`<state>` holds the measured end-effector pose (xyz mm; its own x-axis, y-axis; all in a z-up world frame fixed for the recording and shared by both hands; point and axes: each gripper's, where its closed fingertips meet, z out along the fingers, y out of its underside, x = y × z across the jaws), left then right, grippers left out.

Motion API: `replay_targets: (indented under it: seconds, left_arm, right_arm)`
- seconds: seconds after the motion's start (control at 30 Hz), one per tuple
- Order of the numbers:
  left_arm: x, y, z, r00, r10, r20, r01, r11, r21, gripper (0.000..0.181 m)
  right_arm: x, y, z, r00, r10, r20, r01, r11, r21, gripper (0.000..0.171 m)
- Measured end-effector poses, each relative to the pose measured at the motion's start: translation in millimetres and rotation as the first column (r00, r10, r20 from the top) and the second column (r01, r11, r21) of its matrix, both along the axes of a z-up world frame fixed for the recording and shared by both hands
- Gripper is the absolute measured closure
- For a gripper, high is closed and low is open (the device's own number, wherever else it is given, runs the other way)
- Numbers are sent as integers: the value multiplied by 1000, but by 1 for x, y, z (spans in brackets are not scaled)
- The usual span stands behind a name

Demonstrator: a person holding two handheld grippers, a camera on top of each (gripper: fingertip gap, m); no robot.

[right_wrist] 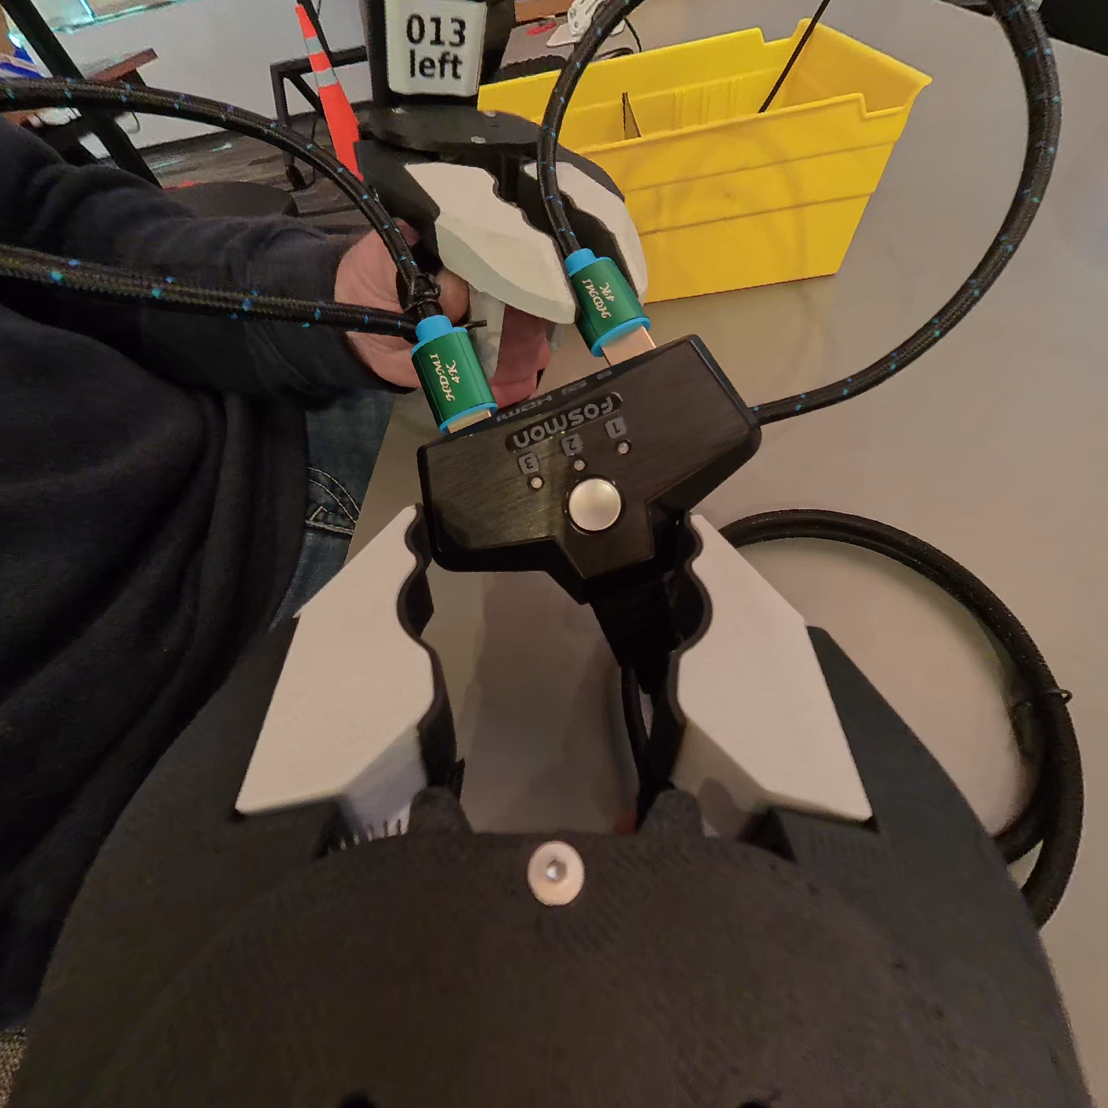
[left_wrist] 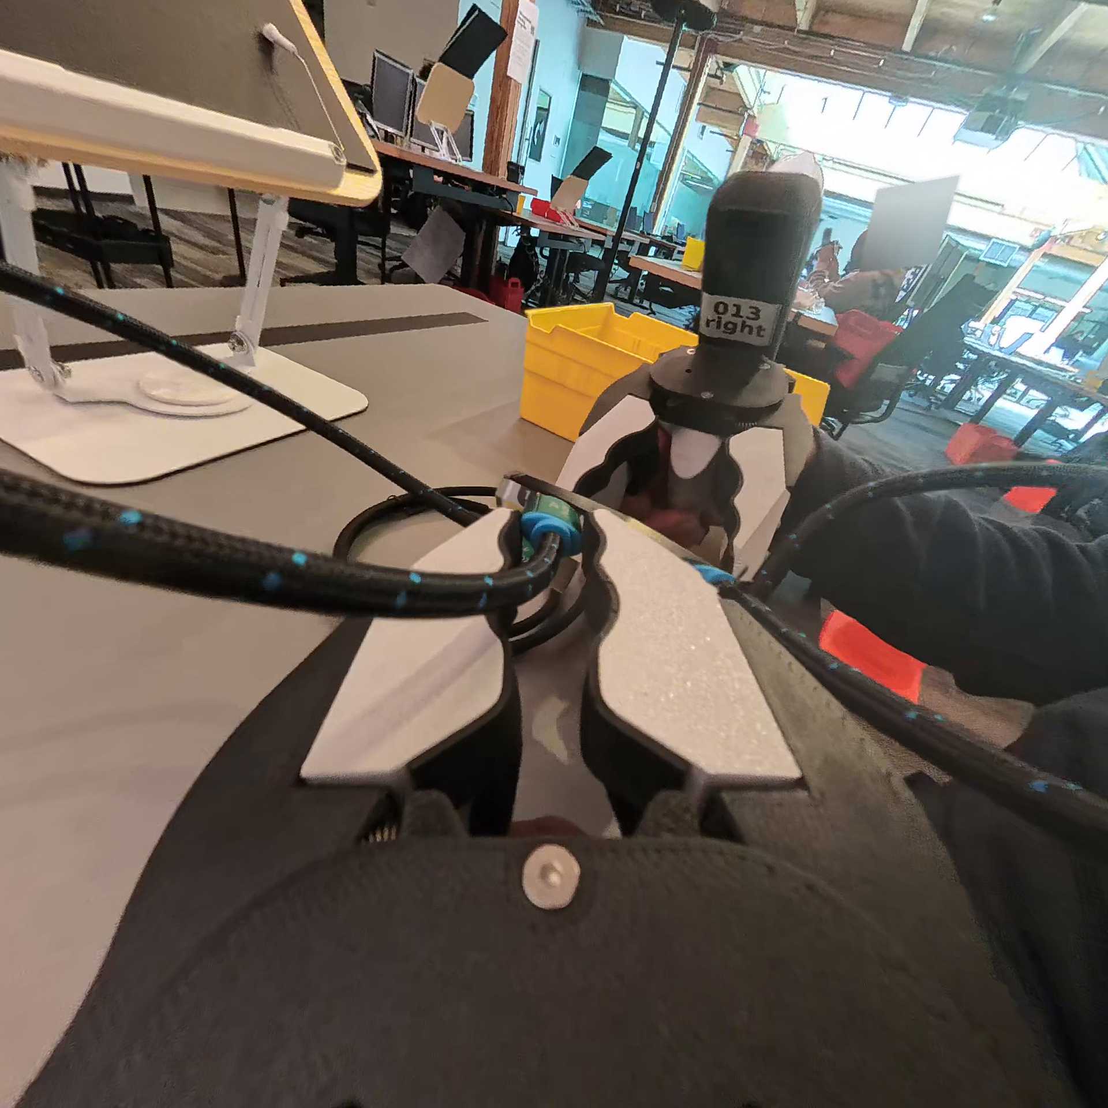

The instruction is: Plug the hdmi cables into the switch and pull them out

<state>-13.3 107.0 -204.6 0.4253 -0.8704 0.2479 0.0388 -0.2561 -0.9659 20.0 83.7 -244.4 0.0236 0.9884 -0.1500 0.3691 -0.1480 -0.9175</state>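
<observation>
The right gripper [right_wrist: 554, 539] was closed on the narrow rear of the black switch [right_wrist: 590, 455], holding it above the table [right_wrist: 899, 419] near its front edge, ports facing away toward the left gripper [right_wrist: 563, 288]. 2 green HDMI plugs sat in the far face: one [right_wrist: 611, 309] half-seated with bare metal showing, the other [right_wrist: 452, 375] nearly home. The left gripper's fingers were closed about the half-seated plug, whose long axis ran from switch to that gripper. So, I judged, push or pull went along that line. A yellow bin [right_wrist: 749, 174] stood beyond.
</observation>
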Motion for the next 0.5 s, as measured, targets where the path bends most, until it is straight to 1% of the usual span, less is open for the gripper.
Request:
replay_targets:
  seconds: [0.1,0.27,0.37,0.5]
  left_arm:
    - [0,-1,-3,999,4,-40,-3,1000,13,163]
    - [1,-3,-5,997,-15,-75,17,1000,23,162]
    - [0,-4,-6,997,-40,-67,40,999,12,162]
    - [0,-3,-6,999,-33,-43,33,999,8,162]
  right_arm:
    - [0,0,-3,999,-2,34,1,1000,30,91]
    - [1,-2,-5,998,20,55,-22,999,28,91]
    - [2,-3,-6,997,28,66,-31,999,32,92]
    - [1,-3,-6,998,25,60,-26,999,22,92]
